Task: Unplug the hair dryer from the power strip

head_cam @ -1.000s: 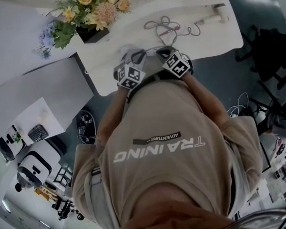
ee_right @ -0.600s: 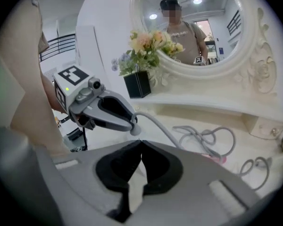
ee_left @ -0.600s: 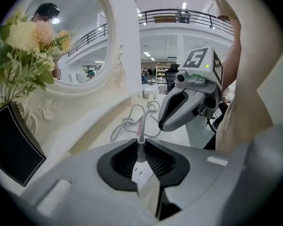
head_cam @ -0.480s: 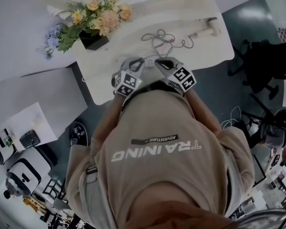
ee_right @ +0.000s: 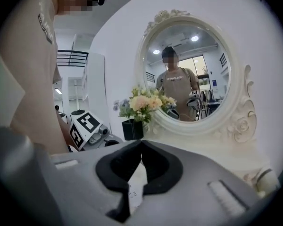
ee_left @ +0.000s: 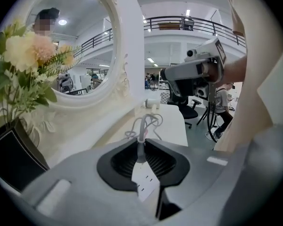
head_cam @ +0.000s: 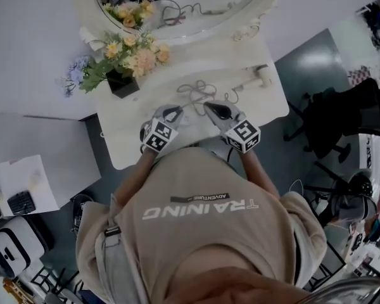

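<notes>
1. Before the oval mirror (head_cam: pixel 171 5), a white surface (head_cam: pixel 123 141) is seen. Both claws are held over the edge of it that lies farthest from the mirror.
2. The left claw (ee_left: pixel 140 144) is clenched on a white power strip (ee_left: pixel 145 180), and two pairs of slots are shown on the strip's face.
3. A grey cable (ee_left: pixel 141 131) is led out from the strip's far end, between the claw tips. It is looped on the surface below the mirror's middle.
4. The hair dryer (head_cam: pixel 258 76) is laid flat on the surface under the mirror's right rim, as the head view shows it, well apart from both claws.
5. The right claw (ee_right: pixel 141 144) is clenched with its tips brought together, and a white slotted piece (ee_right: pixel 132 187) is lodged in the gap behind them. Whether that piece is the plug or part of the strip cannot be told.
6. A black vase (head_cam: pixel 122 83) of flowers (head_cam: pixel 130 49) is set on the surface under the mirror's left rim.
7. A black chair (head_cam: pixel 342 113) is stood on the floor, well off to the mirror's lower right.
</notes>
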### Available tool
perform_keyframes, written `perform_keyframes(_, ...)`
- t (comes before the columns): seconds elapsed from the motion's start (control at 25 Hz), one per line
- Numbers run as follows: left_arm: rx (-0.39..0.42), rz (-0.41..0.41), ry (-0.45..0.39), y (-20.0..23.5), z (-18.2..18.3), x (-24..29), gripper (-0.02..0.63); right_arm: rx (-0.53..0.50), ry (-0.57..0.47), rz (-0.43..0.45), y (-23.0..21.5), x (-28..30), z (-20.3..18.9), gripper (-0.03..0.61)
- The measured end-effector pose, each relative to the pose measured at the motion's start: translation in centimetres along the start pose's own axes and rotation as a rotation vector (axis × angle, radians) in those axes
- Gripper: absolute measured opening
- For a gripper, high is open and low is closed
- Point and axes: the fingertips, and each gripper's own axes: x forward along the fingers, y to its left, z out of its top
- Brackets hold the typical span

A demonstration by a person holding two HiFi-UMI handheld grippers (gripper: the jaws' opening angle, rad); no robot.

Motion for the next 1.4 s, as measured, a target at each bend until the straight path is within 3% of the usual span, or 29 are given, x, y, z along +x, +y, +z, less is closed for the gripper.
perform_keyframes(0.28,-0.018,0.027,-0.056,0.7,2.4,-1.9,0.055,-0.060,-0.085,0.012,-0.4,-0.3,4.2,0.005)
perform_keyframes(0.56,-0.060,0.071,-0.065,0.6,1.9,-4.5,0.054,-0.097,-0.151,0.061,0.7,-0.1,6.7,0.005)
perform_keyframes(1.04,-0.098,0.082,-0.113,1.5,2.1,-5.9,0.043,-0.089,-0.108,0.059,0.9,0.7,6.6,0.005)
perform_keyframes(1.12,-0.095,0.084,-0.123,1.4,2.2,-5.9,0.040,-0.094,-0.112,0.052,1.0,0.6,6.7,0.005)
perform_keyframes(1.16,-0.088,0.088,-0.126,1.4,2.2,-5.9,-0.001,-0.091,-0.116,0.049,1.1,0.5,6.7,0.005)
perform_keyframes(1.4,0.015,0.104,-0.068,2.2,1.5,-4.9,0.000,-0.082,-0.150,0.029,0.6,0.1,7.3,0.005)
